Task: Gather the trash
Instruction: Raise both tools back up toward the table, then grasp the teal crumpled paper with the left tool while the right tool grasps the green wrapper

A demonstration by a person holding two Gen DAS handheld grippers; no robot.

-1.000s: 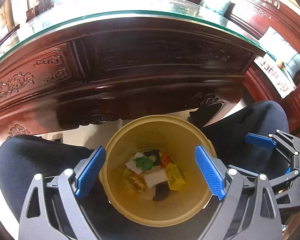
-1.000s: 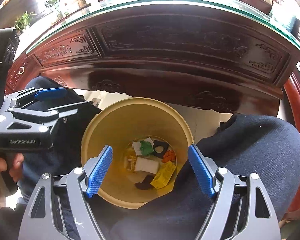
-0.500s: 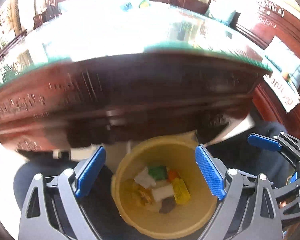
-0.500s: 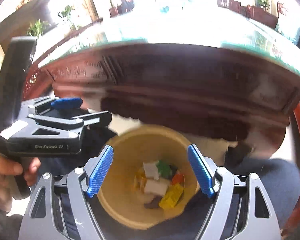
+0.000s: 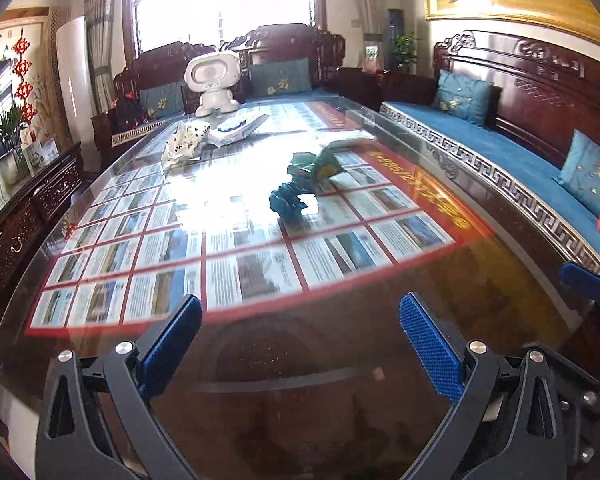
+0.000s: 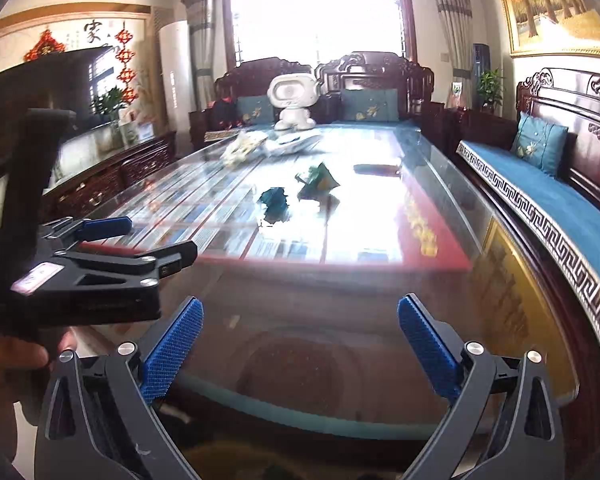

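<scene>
Trash, item one: dark teal crumpled wrapper, lying on the glass tabletop about midway along its length, nearer the middle than either long edge. Loose and unheld; it looks light and springy, so a pinch across its bulk should do.

Trash, item two: green and yellow crumpled wrapper, just beyond the first toward the far end, the two close together or touching (the blur does not settle which).

Trash, item three: white crumpled bag with dark spots, farther off toward the far left corner; beside it a flat white and blue packet. A white robot toy stands at the far end, probably not trash.

Left gripper: above the near edge of the table, aimed down its length, jaws spread to their widest with nothing between them; they have just been opening further. Held so, by my reading, to be ready for the next pick.

Right gripper: alongside, also over the near edge, jaws likewise just opened wide and empty.

Under the glass: a sheet of printed panels with a red border. A blue-cushioned bench runs along the table's right edge.

Stage, as judged: reach toward the teal wrapper, nearest to both tools.
</scene>
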